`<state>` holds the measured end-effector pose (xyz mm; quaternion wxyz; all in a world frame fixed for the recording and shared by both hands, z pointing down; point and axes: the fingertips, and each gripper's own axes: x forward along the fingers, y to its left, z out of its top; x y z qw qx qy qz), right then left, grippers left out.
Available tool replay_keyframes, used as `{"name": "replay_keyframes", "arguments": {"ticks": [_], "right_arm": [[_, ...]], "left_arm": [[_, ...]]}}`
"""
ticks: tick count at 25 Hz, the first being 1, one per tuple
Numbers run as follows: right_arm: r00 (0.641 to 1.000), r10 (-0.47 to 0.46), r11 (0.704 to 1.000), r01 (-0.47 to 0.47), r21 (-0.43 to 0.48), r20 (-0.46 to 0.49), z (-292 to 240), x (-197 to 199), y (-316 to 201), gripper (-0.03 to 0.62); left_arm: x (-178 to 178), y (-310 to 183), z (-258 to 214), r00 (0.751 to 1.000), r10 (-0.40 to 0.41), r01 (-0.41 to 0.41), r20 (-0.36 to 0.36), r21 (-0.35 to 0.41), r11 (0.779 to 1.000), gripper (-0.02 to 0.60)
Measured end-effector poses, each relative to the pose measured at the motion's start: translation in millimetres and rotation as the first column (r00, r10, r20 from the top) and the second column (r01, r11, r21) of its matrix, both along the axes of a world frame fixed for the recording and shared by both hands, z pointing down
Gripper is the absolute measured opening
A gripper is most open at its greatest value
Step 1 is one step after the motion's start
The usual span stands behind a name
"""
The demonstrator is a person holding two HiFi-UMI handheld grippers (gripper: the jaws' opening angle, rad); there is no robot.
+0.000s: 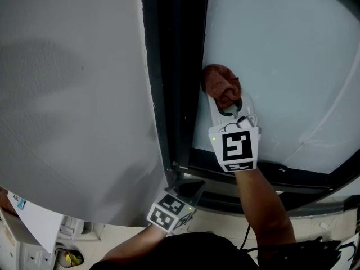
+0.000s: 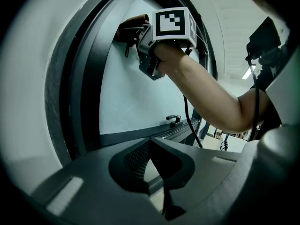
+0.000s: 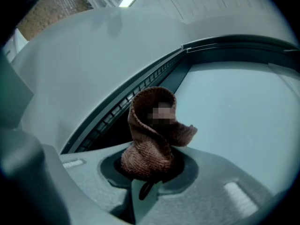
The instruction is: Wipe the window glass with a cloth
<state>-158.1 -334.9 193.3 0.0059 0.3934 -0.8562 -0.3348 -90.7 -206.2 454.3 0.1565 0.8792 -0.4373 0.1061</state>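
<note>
A crumpled brown cloth is bunched against the window glass, right beside the dark upright frame. My right gripper is shut on the cloth's lower end. In the right gripper view the cloth stands up out of the jaws in front of the pale glass. My left gripper hangs low at the frame's bottom corner, its jaws shut with nothing between them. The left gripper view looks up at the cloth and the right gripper.
A white wall fills the left side. The dark bottom rail runs below the glass, with a small latch on it. A black cable trails along the person's right forearm. Small items lie on the floor.
</note>
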Motion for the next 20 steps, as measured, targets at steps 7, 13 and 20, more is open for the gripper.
{"name": "replay_keyframes", "arguments": {"ticks": [7,13,20], "right_arm": [[0.999,-0.008,0.999,0.006,-0.044,-0.033,33,-4,-1,0.072],[0.998,-0.006,0.998,0.002,-0.069,-0.065,61,-6,-1,0.072],[0.996,-0.015,0.992,0.004,-0.126,-0.090,94,-8,-2,0.072]], "left_arm": [[-5,0,1,1.000,-0.011,0.011,0.013,0.007,1.000,0.017],[-6,1,5,1.000,-0.016,0.016,0.008,-0.004,1.000,0.017],[-9,1,7,1.000,-0.023,0.023,0.003,-0.016,1.000,0.017]]}}
